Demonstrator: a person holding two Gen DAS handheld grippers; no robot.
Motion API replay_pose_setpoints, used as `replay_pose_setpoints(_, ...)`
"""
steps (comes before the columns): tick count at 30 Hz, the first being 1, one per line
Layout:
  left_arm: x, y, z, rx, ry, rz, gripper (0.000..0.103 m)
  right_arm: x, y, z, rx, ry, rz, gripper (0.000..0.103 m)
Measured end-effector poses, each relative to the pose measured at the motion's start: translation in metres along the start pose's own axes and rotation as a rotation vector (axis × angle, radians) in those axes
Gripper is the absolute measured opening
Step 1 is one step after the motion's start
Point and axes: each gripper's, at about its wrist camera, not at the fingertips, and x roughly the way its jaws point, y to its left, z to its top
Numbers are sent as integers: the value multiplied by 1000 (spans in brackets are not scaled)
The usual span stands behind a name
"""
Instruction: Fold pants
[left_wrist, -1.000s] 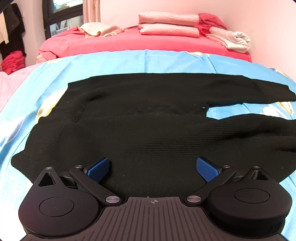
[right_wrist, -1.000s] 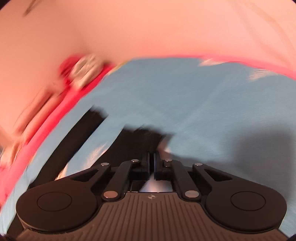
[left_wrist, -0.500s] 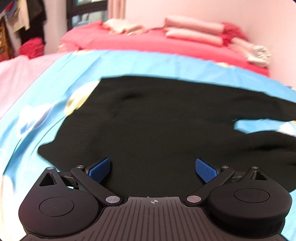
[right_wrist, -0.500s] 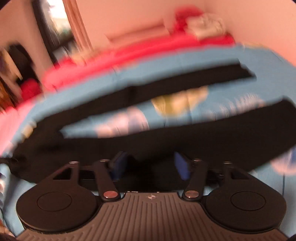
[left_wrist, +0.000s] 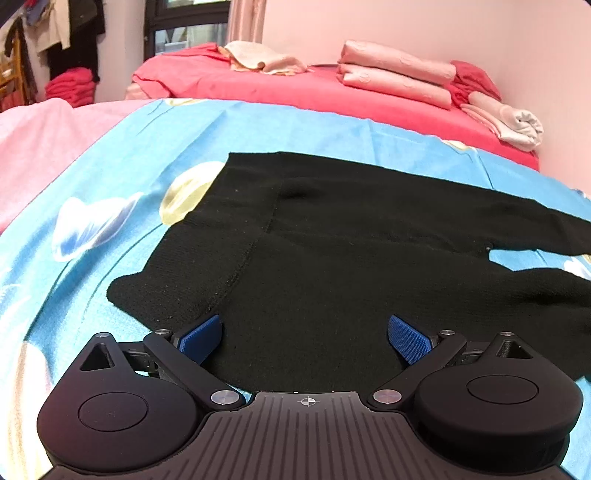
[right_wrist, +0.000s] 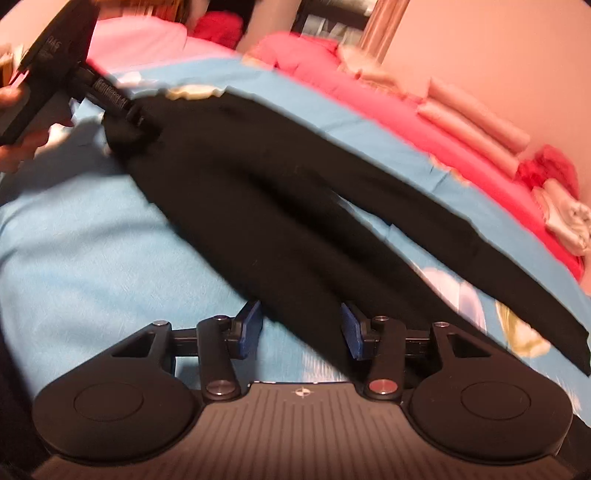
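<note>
Left wrist view: left gripper (left_wrist: 305, 336) tilted down over black pants (left_wrist: 369, 258) spread flat on the blue sheet (left_wrist: 110, 184), jaws wide, nothing gripped. Right wrist view: right gripper (right_wrist: 301, 328) angled down, half-parted after just opening, straddling a pant leg unpinched.

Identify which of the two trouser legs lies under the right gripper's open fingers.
The near leg: it runs between the right gripper's open fingers. The far leg lies apart, beyond a strip of blue sheet.

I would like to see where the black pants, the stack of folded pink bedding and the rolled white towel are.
black pants (left_wrist: 332, 266), left wrist view, on the seat area.
folded pink bedding (left_wrist: 395, 75), left wrist view, on the stack's front face.
rolled white towel (left_wrist: 521, 125), left wrist view, on its rolled end.
</note>
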Motion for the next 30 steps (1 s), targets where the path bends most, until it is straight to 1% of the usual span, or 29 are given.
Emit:
replay_pose_setpoints(1, -1, 1, 0, 4, 0, -4, 103, 6, -5, 3, 25, 18, 10, 26)
replay_pose_setpoints(2, -2, 2, -2, 4, 0, -8, 103, 8, -9, 5, 71, 33, 29, 15)
replay_pose_setpoints(3, -3, 4, -2, 3, 1, -11, 103, 7, -13, 8, 114, 49, 56, 10)
replay_pose_setpoints(4, -4, 5, -2, 1, 2, -13, 103, 0, -11, 9, 114, 64, 83, 7)
replay_pose_setpoints(5, -6, 7, -3, -1, 1, -16, 103, -16, 0, 4, 79, 72, 118, 7)
replay_pose_setpoints(6, -8, 9, -4, -3, -1, -21, 103, -22, 8, -1, 41, 84, 149, 7)
replay_pose_setpoints(8, -10, 13, -6, -7, -7, -35, 103, -29, 7, -7, 21, 102, 167, 8)
replay_pose_setpoints(10, -10, 13, -5, -10, -7, -34, 103, -28, -4, -1, 81, 120, 188, 10)
replay_pose_setpoints(11, -10, 12, -5, -9, -7, -30, 103, -32, -8, 6, 118, 96, 191, 16)
replay_pose_setpoints(12, -9, 11, -5, -8, -7, -26, 103, -35, -11, 13, 149, 47, 189, 18)
replay_pose_setpoints(13, -10, 12, -5, -9, -8, -24, 103, -36, -14, 19, 168, -5, 189, 37)
replay_pose_setpoints(14, -11, 12, -6, -11, -10, -22, 103, -33, -15, 24, 176, -26, 181, 62)
replay_pose_setpoints(15, -13, 14, -6, -14, -13, -19, 103, -24, -15, 26, 180, -13, 175, 69)
replay_pose_setpoints(16, -15, 17, -7, -18, -15, -18, 103, -9, -13, 29, 174, 50, 178, 66)
replay_pose_setpoints(17, -18, 20, -7, -25, -16, -17, 103, 4, -5, 30, 150, 124, 174, 49)
replay_pose_setpoints(18, -22, 24, -8, -36, -17, -19, 103, 11, 2, 32, 120, 145, 160, 44)
replay_pose_setpoints(19, -27, 28, -10, -48, -21, -28, 103, 10, 9, 37, 93, 110, 156, 45)
replay_pose_setpoints(20, -30, 30, -11, -58, -24, -33, 103, 5, 14, 44, 64, 62, 169, 47)
replay_pose_setpoints(21, -35, 34, -12, -73, -28, -12, 103, 3, 23, 54, 29, 7, 189, 49)
replay_pose_setpoints(22, -38, 36, -12, -83, -36, 20, 103, 3, 32, 63, -1, -33, 215, 56)
replay_pose_setpoints(23, -42, 40, -11, -92, -48, 42, 103, 7, 43, 72, -28, -55, 250, 60)
replay_pose_setpoints(25, -50, 49, -9, -127, -73, 39, 103, 24, 70, 91, -96, -80, 308, 60)
replay_pose_setpoints(27, -58, 56, -6, -154, -96, 30, 103, 44, 99, 104, -176, -98, 333, 58)
replay_pose_setpoints(28, -61, 57, -6, -157, -106, 35, 103, 54, 112, 110, -205, -98, 346, 55)
replay_pose_setpoints(29, -63, 59, -4, -157, -113, 45, 103, 65, 122, 115, -219, -91, 362, 38)
replay_pose_setpoints(30, -65, 60, -3, -154, -118, 54, 103, 73, 130, 121, -220, -90, 363, 24)
